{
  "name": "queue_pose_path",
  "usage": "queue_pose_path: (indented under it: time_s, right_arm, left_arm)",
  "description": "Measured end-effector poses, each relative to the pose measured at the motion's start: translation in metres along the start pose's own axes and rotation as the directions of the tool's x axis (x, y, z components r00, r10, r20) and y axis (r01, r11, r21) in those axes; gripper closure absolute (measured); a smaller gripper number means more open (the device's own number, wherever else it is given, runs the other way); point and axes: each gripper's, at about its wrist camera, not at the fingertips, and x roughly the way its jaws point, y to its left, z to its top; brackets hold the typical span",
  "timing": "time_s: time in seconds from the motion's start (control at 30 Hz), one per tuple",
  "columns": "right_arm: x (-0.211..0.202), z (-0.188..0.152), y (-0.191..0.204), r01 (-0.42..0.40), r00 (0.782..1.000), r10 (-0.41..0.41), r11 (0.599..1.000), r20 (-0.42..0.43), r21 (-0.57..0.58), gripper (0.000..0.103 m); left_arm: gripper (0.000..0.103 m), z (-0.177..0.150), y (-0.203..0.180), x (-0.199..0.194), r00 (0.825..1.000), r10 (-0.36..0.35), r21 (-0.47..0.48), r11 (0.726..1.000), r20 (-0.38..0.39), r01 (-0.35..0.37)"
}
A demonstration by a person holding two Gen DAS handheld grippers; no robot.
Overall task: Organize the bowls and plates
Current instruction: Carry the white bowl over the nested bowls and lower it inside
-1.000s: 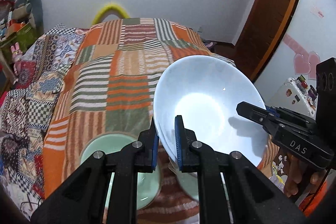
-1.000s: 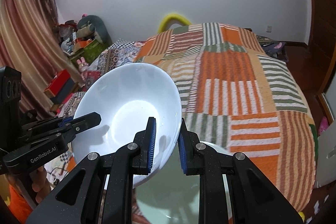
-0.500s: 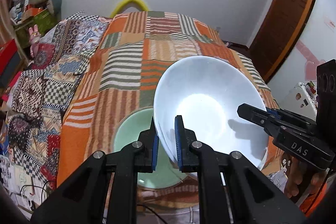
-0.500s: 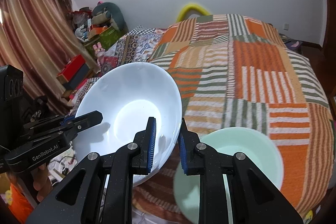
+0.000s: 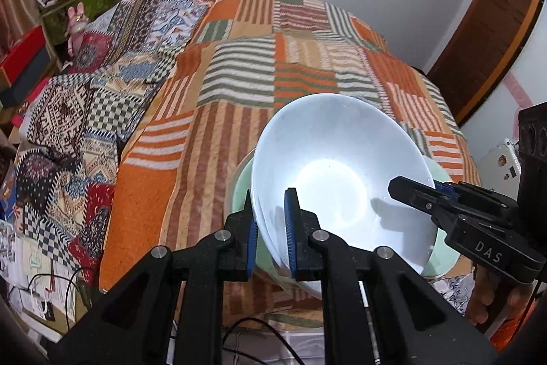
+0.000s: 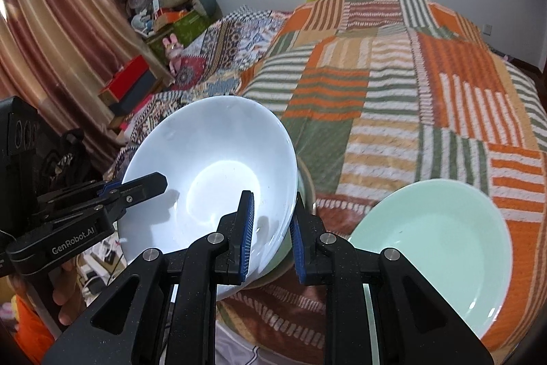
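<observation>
1. The left gripper (image 5: 270,228) is pinched tight on the near rim of the white bowl (image 5: 338,173).
2. The right gripper (image 6: 271,228) is pinched on the opposite rim of the same bowl.
3. The white bowl is tilted, held up over the striped blanket (image 5: 239,112).
4. A green bowl (image 6: 430,245) sits on the blanket, just beside it.

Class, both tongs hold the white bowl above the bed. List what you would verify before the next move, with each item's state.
1. Left tongs clamped on the white bowl rim: ok.
2. Right tongs clamped on the opposite rim: ok.
3. White bowl empty: ok.
4. Green plate empty, resting on the striped blanket: ok.
5. Bowl lined up over the plate: cannot tell.
</observation>
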Motion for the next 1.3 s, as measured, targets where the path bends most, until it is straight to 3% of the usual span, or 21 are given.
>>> queue_pose_path:
  time_s: [0.63,1.0,1.3]
  right_arm:
    - [0.031,-0.01,0.004,0.004,0.996,-0.003,1.0,-0.087,0.005,0.084]
    - [0.036,-0.009,0.002,0.002,0.996,-0.002,1.0,-0.088,0.004,0.084]
    - [0.038,-0.01,0.012,0.057,0.996,-0.061,0.996,-0.068,-0.069,0.084]
  left_arm:
    - [0.09,-0.015,0.023,0.038,0.996,0.004,-0.056,0.998,-0.087,-0.009]
    - [0.09,-0.018,0.024,0.052,0.994,0.034,-0.049,0.998,-0.105,-0.039]
    - [0.087,-0.019,0.025,0.054,0.993,0.06,-0.028,0.998,-0.104,-0.063]
